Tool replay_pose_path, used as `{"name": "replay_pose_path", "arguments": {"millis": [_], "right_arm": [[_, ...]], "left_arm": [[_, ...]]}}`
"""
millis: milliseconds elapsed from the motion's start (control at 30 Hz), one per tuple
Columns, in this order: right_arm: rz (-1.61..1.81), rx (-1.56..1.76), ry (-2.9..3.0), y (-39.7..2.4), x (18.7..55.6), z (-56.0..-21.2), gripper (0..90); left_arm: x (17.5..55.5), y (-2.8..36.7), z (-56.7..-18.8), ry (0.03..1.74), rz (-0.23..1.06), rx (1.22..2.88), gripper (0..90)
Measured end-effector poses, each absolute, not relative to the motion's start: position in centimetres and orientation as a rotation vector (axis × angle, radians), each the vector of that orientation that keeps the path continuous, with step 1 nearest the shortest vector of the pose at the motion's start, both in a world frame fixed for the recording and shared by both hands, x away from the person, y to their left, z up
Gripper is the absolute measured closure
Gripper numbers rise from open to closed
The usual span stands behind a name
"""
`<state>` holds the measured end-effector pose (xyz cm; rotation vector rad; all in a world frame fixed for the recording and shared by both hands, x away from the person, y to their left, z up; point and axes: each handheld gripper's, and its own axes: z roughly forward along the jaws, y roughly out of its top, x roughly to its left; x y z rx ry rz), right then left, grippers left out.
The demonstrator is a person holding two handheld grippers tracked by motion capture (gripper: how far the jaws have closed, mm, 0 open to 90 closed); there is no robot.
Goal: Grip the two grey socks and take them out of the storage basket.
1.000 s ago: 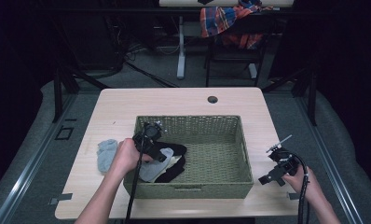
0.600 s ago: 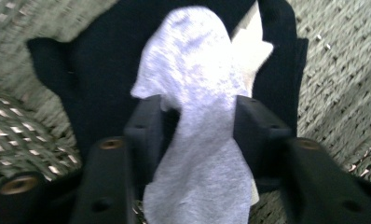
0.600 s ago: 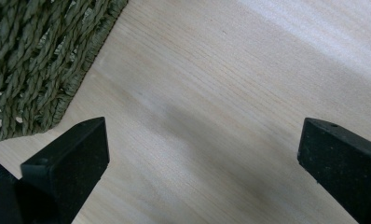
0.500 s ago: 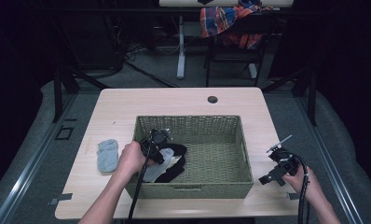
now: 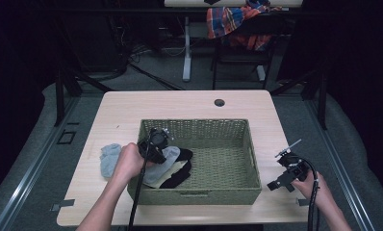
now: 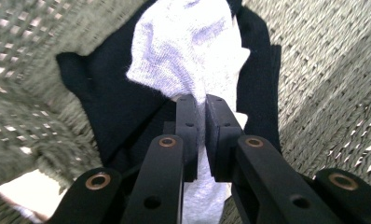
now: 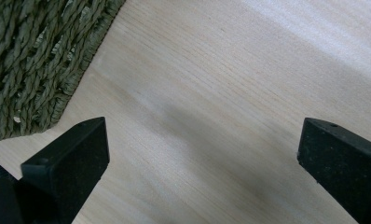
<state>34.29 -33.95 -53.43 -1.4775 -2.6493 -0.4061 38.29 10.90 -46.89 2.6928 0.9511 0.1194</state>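
Note:
A green woven basket [image 5: 197, 124] sits mid-table with a white sock [image 5: 164, 161] lying on black socks [image 5: 180, 175] at its left end. My left gripper [image 5: 156, 143] reaches down over that end. In the left gripper view its jaws have just been closing and now pinch the white sock [image 6: 188, 46], so the left gripper [image 6: 200, 105] is shut on it, with the black sock [image 6: 104, 102] underneath. My right gripper [image 5: 288, 171] rests to the right of the basket. It stands open [image 7: 202, 149] over bare table [image 7: 221, 70].
A light blue-grey sock [image 5: 110, 159] lies on the table just left of the basket. The basket's corner [image 7: 30, 60] is close to the right gripper. A round cable hole [image 5: 219, 102] sits near the table's far edge. A chair with a plaid cloth [image 5: 233, 21] stands behind the table.
The left hand has shifted slightly over the socks at the basket's left end. The right hand has kept still.

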Motion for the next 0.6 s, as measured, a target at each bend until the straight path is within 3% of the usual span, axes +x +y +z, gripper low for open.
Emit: {"name": "replay_pose_path", "arguments": {"millis": [600], "right_arm": [[-0.423,-1.493,-2.642,-33.8,34.2,-53.5,1.7]], "left_arm": [[37.9,11.7,-43.2,0.941,0.219,2.581,85.5]]}}
